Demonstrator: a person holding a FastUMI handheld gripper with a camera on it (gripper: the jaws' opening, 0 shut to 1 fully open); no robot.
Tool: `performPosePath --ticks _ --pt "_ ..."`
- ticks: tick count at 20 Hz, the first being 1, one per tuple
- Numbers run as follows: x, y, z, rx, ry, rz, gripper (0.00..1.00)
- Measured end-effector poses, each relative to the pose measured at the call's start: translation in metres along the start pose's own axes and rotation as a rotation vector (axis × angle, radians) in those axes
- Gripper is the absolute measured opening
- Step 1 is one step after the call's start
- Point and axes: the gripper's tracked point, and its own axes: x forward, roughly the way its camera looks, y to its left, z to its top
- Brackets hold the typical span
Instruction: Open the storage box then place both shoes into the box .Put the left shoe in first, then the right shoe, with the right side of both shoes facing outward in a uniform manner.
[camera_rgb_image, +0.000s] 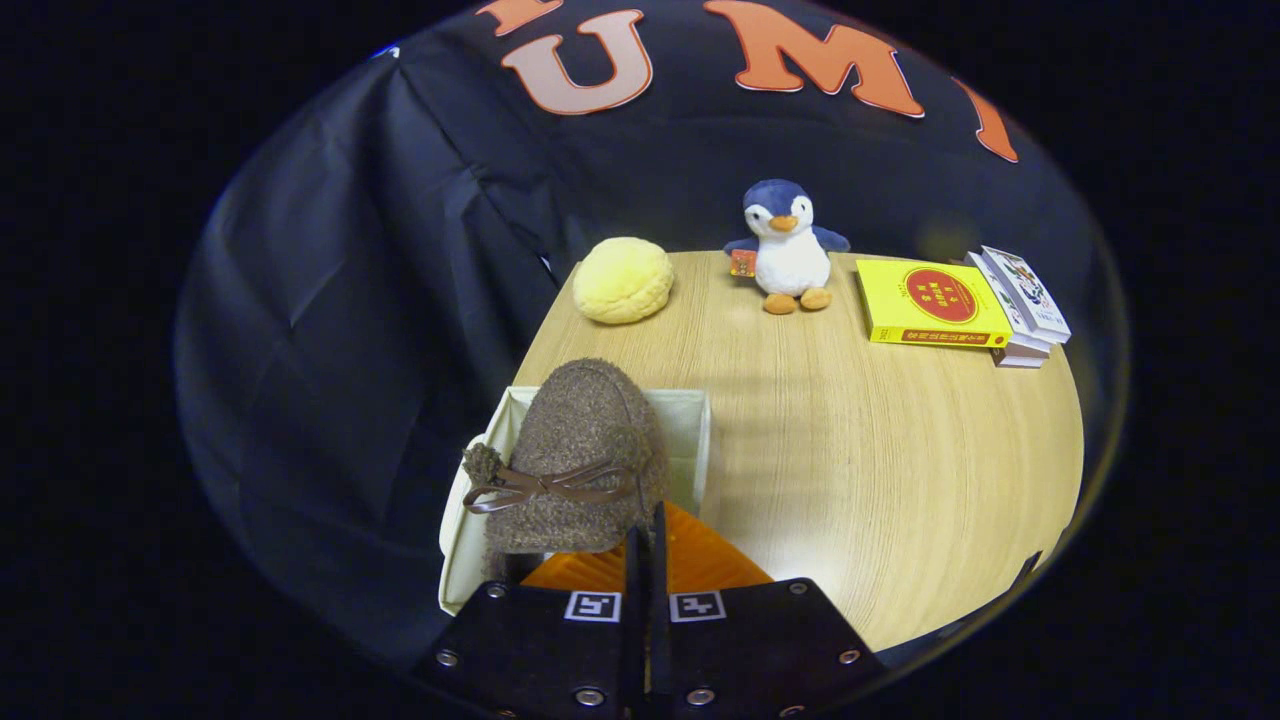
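My tongs (648, 545) are pinched on the brown shoe's (583, 458) heel edge; it hangs just ahead, long axis pointing away, above the open box (690, 425).

A light wood-grain table (850, 470) stands before a creased black cloth wall (350, 300), with soft light glaring off the tabletop.

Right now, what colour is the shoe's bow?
Brown, on the fuzzy shoe over the box, seen in the gripper view.
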Motion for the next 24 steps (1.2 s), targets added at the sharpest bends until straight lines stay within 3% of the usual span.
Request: performPosePath --ticks 8,12,17,24 --pt "0.045 0.009 -0.044 -0.048 0.081 -0.098 0.1" --pt "0.048 0.024 -0.064 -0.05 0.142 -0.054 0.17" --pt "0.034 0.016 -0.049 -0.046 0.096 0.019 0.38" --pt "-0.019 0.002 0.004 -0.088 -0.136 0.08 0.62"
